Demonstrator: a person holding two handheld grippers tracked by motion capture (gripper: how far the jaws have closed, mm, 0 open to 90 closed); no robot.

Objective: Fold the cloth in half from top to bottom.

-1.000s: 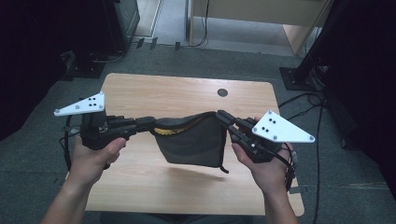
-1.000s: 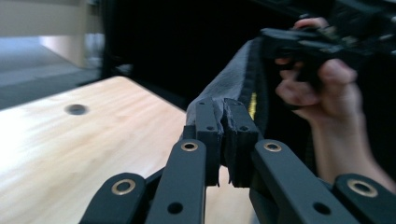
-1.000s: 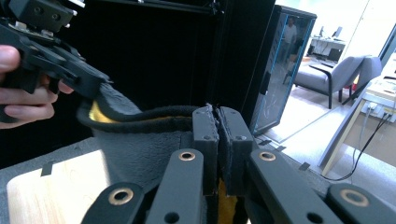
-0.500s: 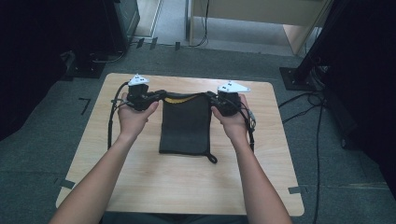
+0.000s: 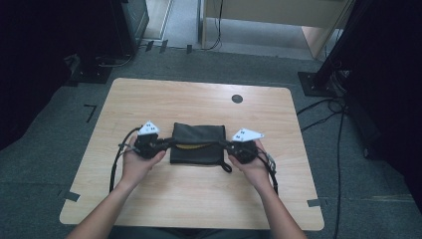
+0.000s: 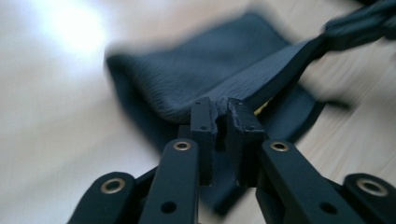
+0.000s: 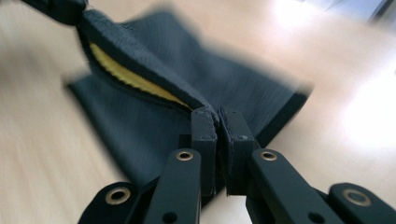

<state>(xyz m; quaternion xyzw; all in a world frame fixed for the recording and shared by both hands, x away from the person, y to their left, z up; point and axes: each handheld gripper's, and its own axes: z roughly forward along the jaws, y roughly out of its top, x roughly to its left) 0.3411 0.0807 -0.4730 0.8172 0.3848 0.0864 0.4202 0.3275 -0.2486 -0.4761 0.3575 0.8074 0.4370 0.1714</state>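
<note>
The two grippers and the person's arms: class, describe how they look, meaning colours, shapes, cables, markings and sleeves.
Left gripper and right gripper: black bodies, each topped by a pale three-cornered plate with dark dots. Flat black jaw links carry brass-ringed holes. A black cable loops from each. Forearms are bare, no sleeves seen.

Dark grey bag (image 5: 198, 143) — yellow lining — on pale wood table (image 5: 199, 199).

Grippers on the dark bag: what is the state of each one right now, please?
Left gripper: closed on a corner of the bag.
Right gripper: closed on the bag's other top corner.
</note>
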